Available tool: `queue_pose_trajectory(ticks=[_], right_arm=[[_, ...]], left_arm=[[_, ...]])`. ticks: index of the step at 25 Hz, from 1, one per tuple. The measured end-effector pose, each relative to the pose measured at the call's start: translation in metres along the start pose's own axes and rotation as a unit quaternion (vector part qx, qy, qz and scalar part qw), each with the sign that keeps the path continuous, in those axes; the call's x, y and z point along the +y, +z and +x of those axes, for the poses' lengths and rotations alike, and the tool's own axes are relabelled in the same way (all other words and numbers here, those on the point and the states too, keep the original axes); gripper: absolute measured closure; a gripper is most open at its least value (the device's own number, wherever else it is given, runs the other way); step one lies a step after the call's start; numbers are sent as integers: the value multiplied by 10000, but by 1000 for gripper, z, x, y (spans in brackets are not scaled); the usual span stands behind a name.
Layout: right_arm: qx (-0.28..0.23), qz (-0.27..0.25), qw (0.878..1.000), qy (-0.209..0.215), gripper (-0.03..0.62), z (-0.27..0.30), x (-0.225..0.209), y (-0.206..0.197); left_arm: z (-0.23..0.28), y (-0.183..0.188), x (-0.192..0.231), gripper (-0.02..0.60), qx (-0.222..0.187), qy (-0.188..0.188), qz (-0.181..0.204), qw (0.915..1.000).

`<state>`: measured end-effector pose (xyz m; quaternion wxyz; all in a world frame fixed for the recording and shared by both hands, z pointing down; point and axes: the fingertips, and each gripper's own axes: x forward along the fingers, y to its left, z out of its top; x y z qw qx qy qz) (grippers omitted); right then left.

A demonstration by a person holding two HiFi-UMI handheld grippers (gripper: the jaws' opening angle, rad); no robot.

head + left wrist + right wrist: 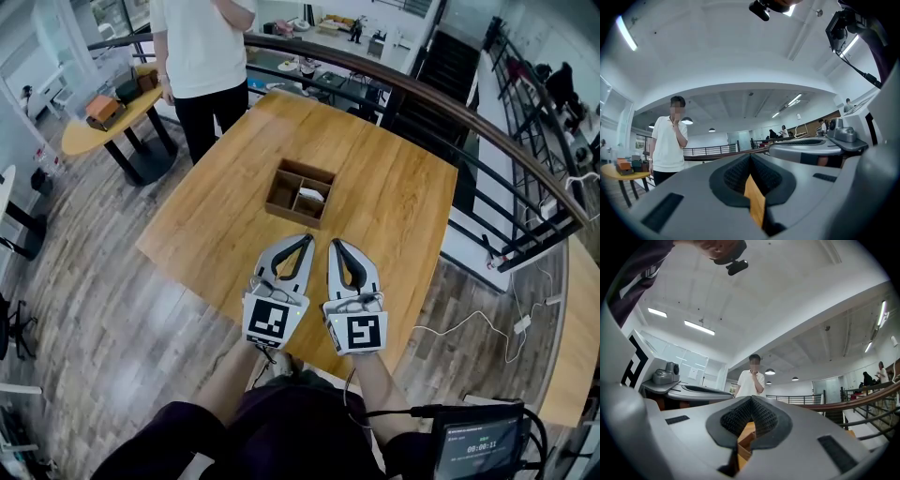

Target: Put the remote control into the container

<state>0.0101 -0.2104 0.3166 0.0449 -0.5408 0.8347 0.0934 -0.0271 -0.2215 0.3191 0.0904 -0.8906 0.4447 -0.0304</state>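
Resting low over the near edge of the desk [403,216], the left claw [306,241] and the right claw [336,246] lie side by side, tips pointing away from the seated person. Each has its jaws drawn fully together with nothing between them; through the slit under the pads only the wooden top shows. Beyond them, well apart and near the middle of the desk, sits the container [278,208], a low wooden box split into compartments. A small pale object [312,196] lies in a compartment on its right side. It may well be the remote control, though it is too small to be sure, and no remote shows on the open wood. If that is it, I would expect a light, stiff plastic bar with a smooth, slightly slippery shell, sturdy enough for a firm pinch. The sensible hold would be across its narrow width near the middle, pads on the two long edges, so it does not tip. Farther off, a person in a white shirt [202,56] stands at the far corner beside a round side table [103,127].
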Motion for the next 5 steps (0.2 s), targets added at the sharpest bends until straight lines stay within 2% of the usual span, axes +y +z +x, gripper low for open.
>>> queue_pose_trajectory(ticks=[5], right_arm=[[-3,-49,10000,-59,577,-7,5,1]], left_arm=[[-12,0,-7,572,-56,-42,1,10000]])
